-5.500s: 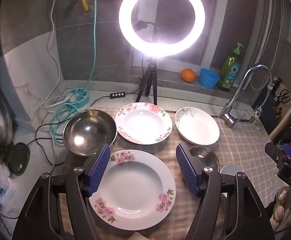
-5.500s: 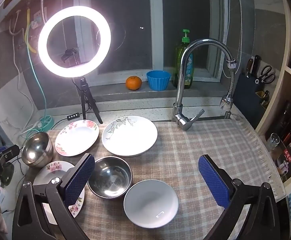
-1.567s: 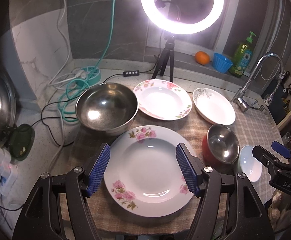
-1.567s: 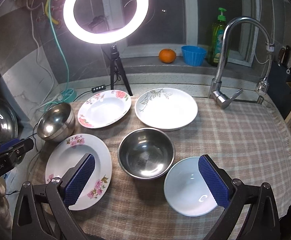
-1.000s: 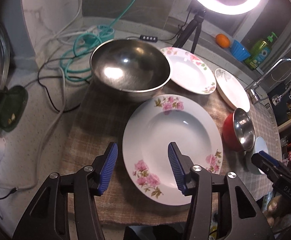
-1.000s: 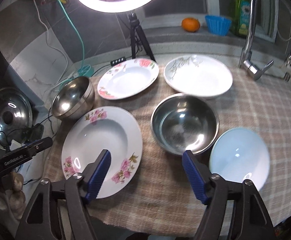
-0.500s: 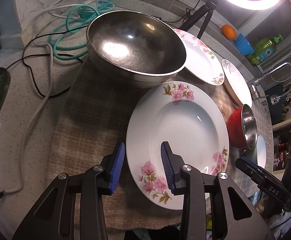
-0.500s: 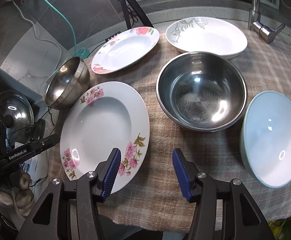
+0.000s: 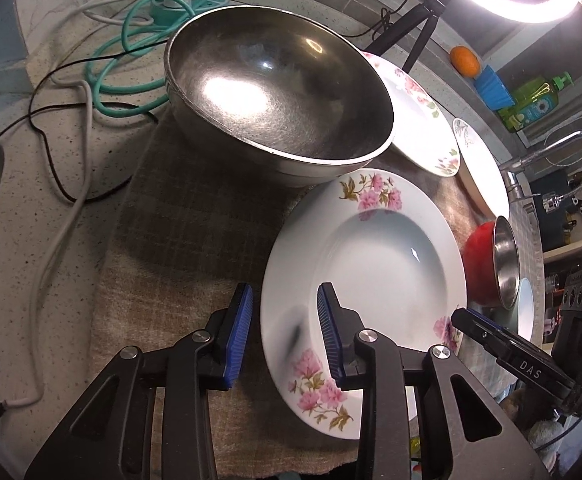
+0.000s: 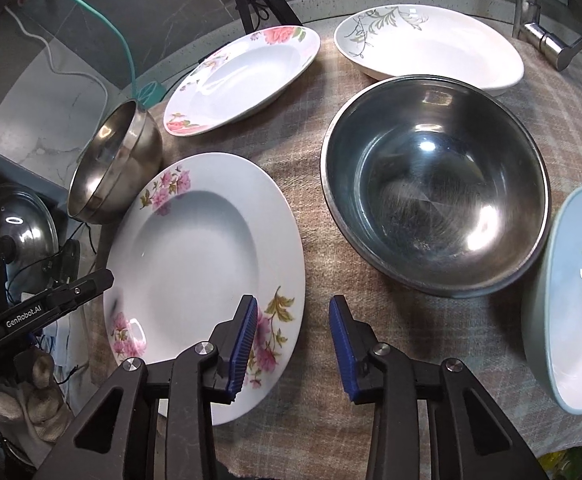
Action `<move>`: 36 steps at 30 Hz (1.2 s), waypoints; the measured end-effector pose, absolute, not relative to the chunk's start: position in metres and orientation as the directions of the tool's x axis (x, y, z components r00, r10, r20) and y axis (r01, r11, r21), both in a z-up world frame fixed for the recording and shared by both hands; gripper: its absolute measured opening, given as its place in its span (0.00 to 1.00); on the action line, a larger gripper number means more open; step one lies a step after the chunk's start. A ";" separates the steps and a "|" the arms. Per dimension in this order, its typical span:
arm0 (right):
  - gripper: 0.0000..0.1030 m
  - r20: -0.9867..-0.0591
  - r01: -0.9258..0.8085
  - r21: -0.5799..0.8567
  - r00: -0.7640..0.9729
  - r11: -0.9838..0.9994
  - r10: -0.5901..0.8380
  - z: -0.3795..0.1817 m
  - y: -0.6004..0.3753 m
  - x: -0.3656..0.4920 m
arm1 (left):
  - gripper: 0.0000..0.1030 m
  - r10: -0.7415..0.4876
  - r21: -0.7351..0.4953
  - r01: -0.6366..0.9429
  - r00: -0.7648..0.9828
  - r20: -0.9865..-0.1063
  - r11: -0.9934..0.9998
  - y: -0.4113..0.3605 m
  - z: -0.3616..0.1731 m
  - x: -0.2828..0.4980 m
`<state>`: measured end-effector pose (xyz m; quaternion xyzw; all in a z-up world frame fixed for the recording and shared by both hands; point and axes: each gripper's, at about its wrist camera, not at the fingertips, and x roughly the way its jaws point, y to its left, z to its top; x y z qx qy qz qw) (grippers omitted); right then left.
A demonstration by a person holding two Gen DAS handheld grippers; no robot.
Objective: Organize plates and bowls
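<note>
Across the floral plate (image 9: 371, 264) rim, both closing grippers straddle it, contact unclear

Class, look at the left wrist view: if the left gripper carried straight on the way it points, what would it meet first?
Most likely the near left rim of the flowered plate: the closing left gripper straddles that edge, not yet gripping. Depth is unclear.

Three plates lie on the cloth: two with pink flowers, the near one (image 10: 195, 240) and the far one (image 10: 243, 80), and one with a grey leaf pattern (image 10: 431, 48). Three bowls stand among them: a large steel bowl (image 9: 275, 96), a steel bowl with a red outside (image 10: 435, 212) and a pale bowl (image 10: 575, 304).
</note>
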<state>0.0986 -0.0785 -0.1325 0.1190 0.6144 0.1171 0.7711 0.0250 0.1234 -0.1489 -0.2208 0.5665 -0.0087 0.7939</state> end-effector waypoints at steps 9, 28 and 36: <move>0.31 -0.918 -0.026 0.347 0.197 0.938 0.345 -0.141 -0.075 0.108 | 0.22 -0.270 -0.357 -0.229 0.339 -0.901 0.906 0.122 -0.155 0.031; 0.23 -0.916 -0.035 0.360 0.178 0.932 0.360 -0.143 -0.070 0.112 | 0.23 -0.258 -0.344 -0.224 0.336 -0.906 0.912 0.119 -0.157 0.032; 0.23 -0.922 -0.043 0.340 0.180 0.940 0.342 -0.140 -0.068 0.109 | 0.23 -0.265 -0.347 -0.225 0.327 -0.907 0.911 0.117 -0.157 0.030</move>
